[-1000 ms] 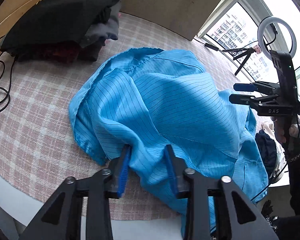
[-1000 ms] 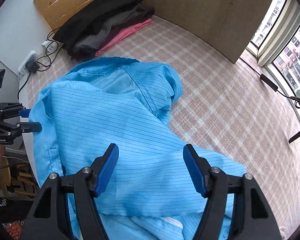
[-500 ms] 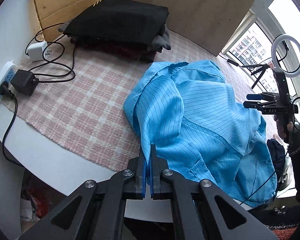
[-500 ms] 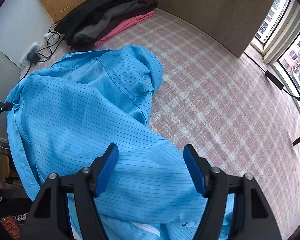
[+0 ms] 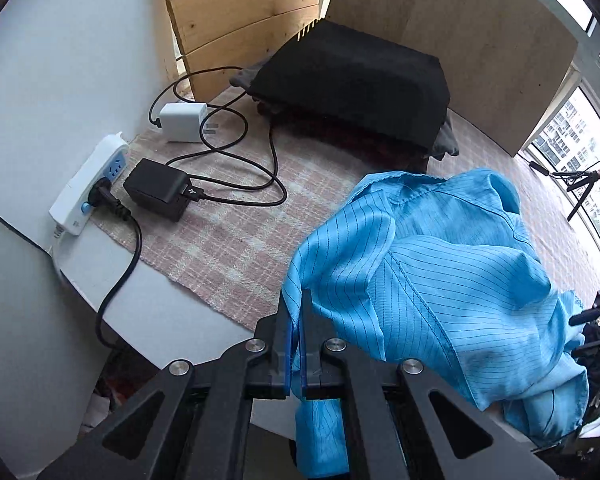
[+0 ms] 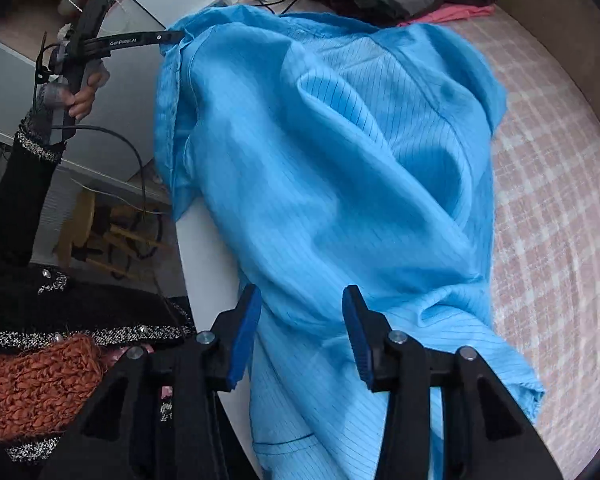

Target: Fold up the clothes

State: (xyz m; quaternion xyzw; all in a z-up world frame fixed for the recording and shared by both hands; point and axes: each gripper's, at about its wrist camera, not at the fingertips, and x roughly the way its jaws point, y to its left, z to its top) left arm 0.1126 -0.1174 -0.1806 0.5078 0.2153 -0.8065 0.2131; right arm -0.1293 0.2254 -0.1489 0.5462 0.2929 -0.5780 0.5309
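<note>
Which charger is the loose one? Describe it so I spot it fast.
Find the white power strip at the plaid mat's edge. Beyond the black adapter lies a white charger, prongs bare, plugged into nothing.

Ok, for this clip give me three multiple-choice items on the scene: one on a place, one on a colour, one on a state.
1. Where does the black adapter lie?
A. on the plaid cloth beside the power strip
B. on top of the dark clothes stack
C. on the blue garment

2. What colour are the right gripper pads?
A. red
B. blue
C. white

3. How is the left gripper?
A. wide open above the cloth
B. shut on nothing
C. shut on the blue garment's edge

Answers: 1 A, it sits on the plaid by the strip; 2 B, both pads show blue; 3 C, fabric is pinched between its closed pads.
</note>
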